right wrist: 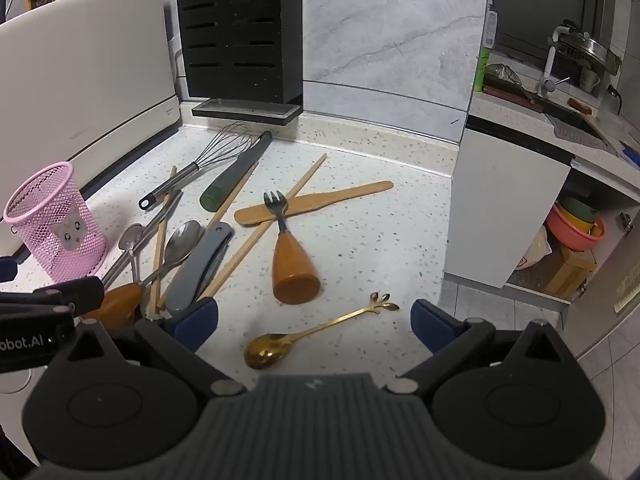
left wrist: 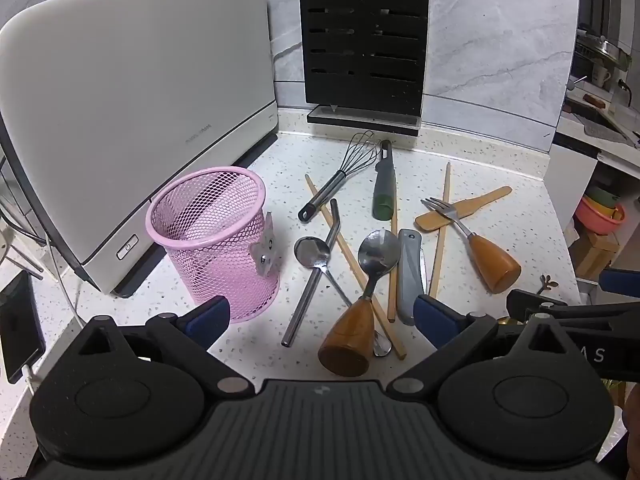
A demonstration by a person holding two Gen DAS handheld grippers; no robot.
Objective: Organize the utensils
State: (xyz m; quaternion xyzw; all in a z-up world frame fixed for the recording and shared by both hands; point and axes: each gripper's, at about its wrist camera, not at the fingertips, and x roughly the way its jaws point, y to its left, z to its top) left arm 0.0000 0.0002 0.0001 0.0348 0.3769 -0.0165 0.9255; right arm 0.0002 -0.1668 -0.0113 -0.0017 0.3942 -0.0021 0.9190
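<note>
An empty pink mesh cup stands upright on the speckled counter; it also shows in the right wrist view. Loose utensils lie to its right: a whisk, a green-handled tool, a metal straw, wooden chopsticks, a wooden-handled spoon, a grey folding knife, a wooden-handled fork, a wooden spatula and a gold spoon. My left gripper is open above the wooden-handled spoon. My right gripper is open above the gold spoon.
A white appliance stands behind the cup at the left. A black slotted rack stands at the back wall. The counter ends at the right, with a floor and colored bowls on a low shelf beyond.
</note>
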